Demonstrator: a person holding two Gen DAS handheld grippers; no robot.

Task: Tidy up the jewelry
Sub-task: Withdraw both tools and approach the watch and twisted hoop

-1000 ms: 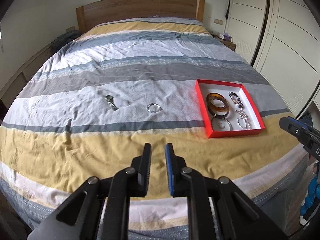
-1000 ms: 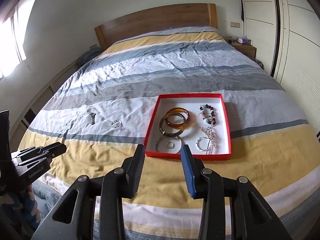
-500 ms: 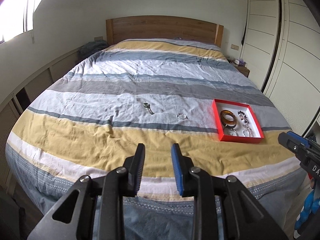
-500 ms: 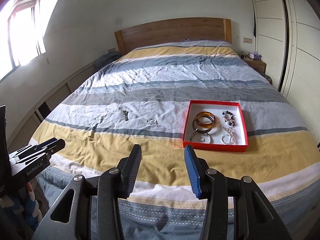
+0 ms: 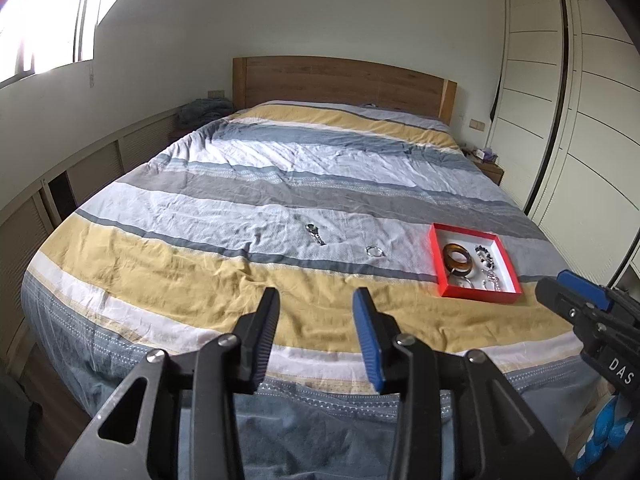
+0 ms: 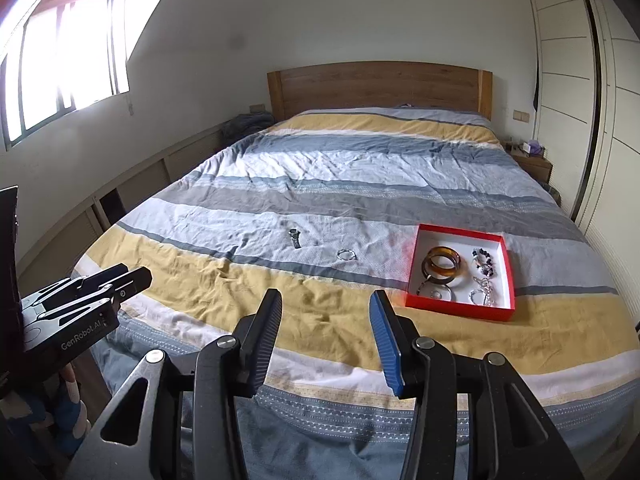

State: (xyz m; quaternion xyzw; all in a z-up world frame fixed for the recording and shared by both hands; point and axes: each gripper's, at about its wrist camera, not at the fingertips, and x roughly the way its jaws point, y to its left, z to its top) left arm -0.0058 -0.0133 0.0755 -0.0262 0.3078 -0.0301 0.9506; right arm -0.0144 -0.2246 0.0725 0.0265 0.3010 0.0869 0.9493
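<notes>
A red tray (image 5: 436,264) (image 6: 457,306) lies on the striped bed and holds amber bangles (image 5: 458,257) (image 6: 441,264), a bead bracelet (image 6: 483,260) and silver pieces. A wristwatch (image 5: 315,233) (image 6: 295,237) and a silver bracelet (image 5: 374,251) (image 6: 346,255) lie loose on the quilt left of the tray. My left gripper (image 5: 316,304) is open and empty, back off the bed's foot. My right gripper (image 6: 325,308) is open and empty, also off the foot. Each gripper shows at the edge of the other's view.
The wooden headboard (image 5: 344,80) stands at the far end. White wardrobe doors (image 5: 580,120) run along the right, with a nightstand (image 6: 534,162) beside the bed. Low cabinets (image 5: 80,176) line the left wall under a window (image 6: 60,60).
Both grippers have drawn back and up from the bed, so the tray and loose jewelry look smaller and farther. The left jaws have spread wider; the right stayed open.
</notes>
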